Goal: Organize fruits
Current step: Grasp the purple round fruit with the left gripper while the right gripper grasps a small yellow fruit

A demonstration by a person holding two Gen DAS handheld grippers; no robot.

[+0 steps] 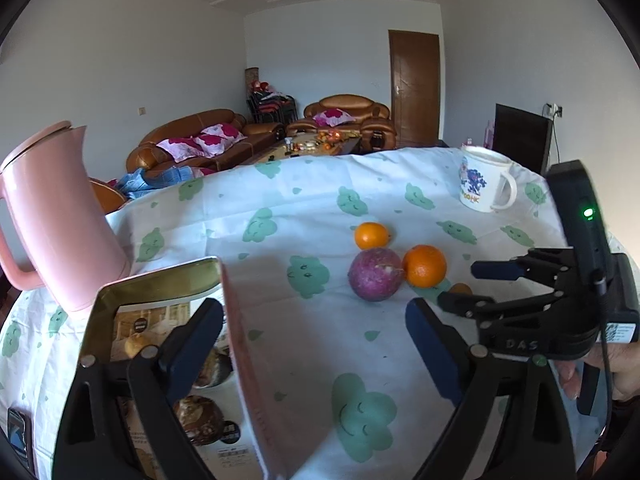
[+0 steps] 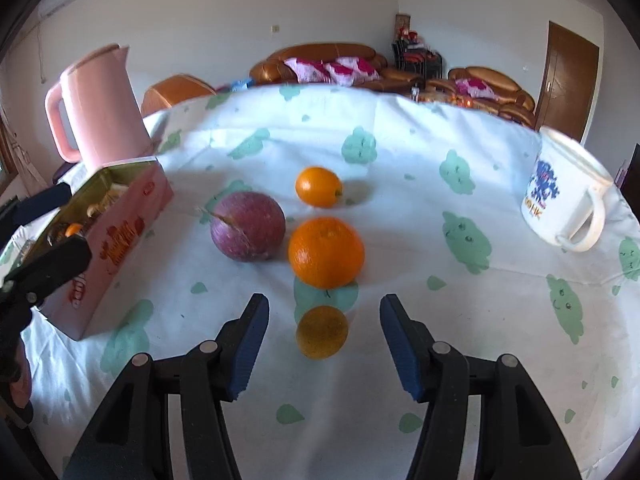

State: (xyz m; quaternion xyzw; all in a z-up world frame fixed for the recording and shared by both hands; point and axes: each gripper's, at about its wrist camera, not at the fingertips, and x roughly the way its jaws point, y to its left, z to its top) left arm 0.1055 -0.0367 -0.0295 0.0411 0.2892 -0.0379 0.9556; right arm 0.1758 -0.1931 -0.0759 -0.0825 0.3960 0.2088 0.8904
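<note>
- hovering over the tablecloth point(image 2: 400, 208), your right gripper point(image 2: 324, 346) has its jaws partly open around a small dull orange point(image 2: 322, 332), pads not touching it.
- beyond it a big orange point(image 2: 326, 252) and a small orange point(image 2: 318, 187) line up away from you; a purple fruit point(image 2: 248, 226) sits left, stem pointing left.
- your left gripper point(image 1: 316, 340) is spread wide, one finger over the open pink tin point(image 1: 256, 360), its long axis running away from you.
- a pink jug point(image 2: 102, 112) stands behind the tin, a mug point(image 2: 564, 196) far right.
</note>
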